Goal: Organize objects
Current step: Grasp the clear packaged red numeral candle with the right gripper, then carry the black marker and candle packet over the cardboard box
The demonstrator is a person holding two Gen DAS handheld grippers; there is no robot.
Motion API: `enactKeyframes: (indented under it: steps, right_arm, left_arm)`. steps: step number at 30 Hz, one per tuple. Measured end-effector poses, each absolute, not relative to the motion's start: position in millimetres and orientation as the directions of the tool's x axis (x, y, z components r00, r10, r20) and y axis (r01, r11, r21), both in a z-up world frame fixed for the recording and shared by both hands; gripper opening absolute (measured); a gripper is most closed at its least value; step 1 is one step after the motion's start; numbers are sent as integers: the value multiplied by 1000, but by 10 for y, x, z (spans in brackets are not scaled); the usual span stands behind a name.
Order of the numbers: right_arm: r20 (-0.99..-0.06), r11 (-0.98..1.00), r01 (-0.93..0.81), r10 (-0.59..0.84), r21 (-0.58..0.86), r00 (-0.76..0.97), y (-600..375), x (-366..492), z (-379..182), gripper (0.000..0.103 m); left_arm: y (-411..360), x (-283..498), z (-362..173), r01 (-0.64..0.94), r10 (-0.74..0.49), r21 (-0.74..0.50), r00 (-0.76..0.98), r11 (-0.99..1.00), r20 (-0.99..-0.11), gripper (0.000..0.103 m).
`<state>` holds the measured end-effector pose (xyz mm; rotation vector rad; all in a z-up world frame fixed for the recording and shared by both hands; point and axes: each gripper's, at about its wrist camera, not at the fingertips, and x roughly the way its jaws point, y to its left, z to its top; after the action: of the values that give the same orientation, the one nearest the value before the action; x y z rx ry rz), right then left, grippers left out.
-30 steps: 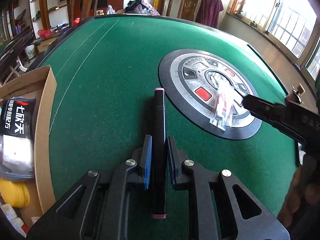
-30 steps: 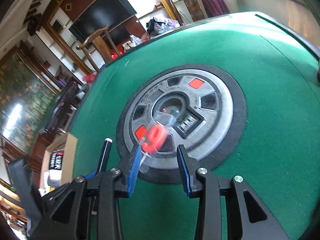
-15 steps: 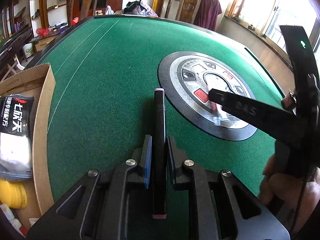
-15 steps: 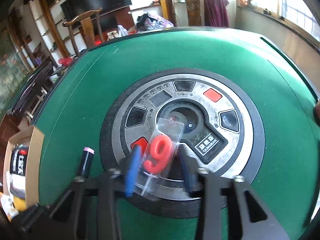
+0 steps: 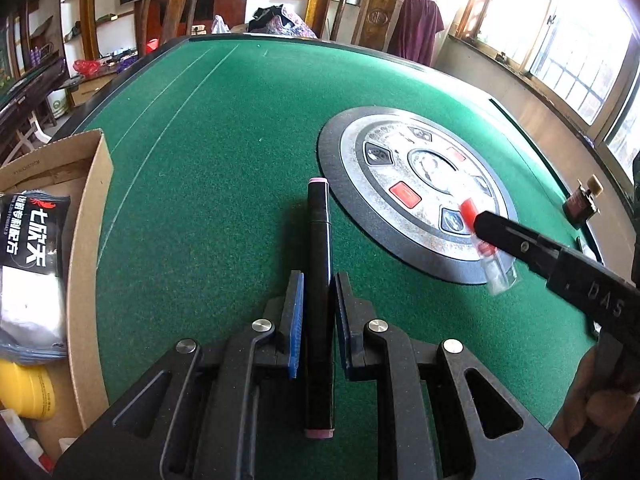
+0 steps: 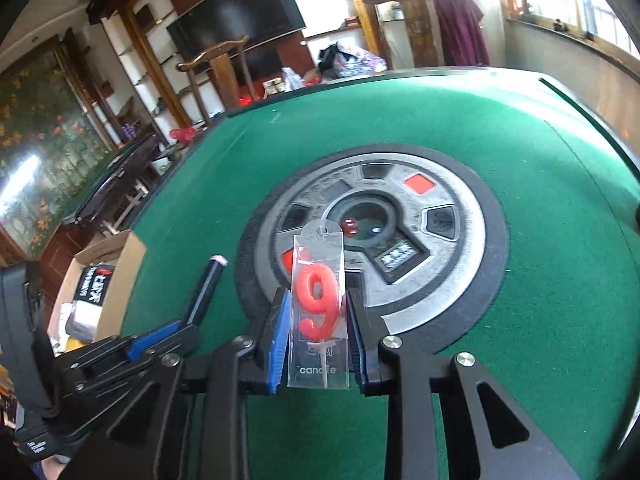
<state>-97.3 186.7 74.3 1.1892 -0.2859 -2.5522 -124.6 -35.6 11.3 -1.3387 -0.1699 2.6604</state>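
Right wrist: right claw [image 6: 318,320] clamps candle pack [image 6: 319,308]

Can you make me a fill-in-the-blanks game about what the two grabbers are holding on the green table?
1. The left gripper is shut on a black ____ with pink ends.
2. The right gripper holds a clear packet with a red candle shaped like the number ____.
3. The cardboard box sits at the table's ____ edge in the left wrist view.

Missing words: marker; 9; left
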Motion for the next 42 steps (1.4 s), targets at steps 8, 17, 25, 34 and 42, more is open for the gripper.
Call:
enactKeyframes:
  steps: [8, 17, 25, 34, 42]
  right_arm:
    - [-689, -927, 205, -372, 315, -622, 1833, -935, 811, 27]
    - [-670, -916, 232, -398, 327, -627, 1794, -891, 879, 27]
    - [-653, -909, 270, -417, 319, -633, 1697, -807, 955, 27]
    - [-636, -902, 305, -432, 305, -639, 1602, -688, 1026, 27]
    - [-630, -899, 324, -438, 296, -641, 1492, -566, 1041, 27]
  left_arm:
    - [-304, -1193, 161, -90, 167, -141, -620, -986, -766, 14]
    - [-234, -1070, 234, -62, 98, -77, -676, -995, -730, 14]
    - [-252, -848, 309, -7, 23, -26, -719, -1000, -695, 14]
    - [-298, -543, 526, 21, -25, 13, -770, -1000, -638, 14]
    - [-429, -312, 714, 41, -58, 43, -807, -998, -588, 14]
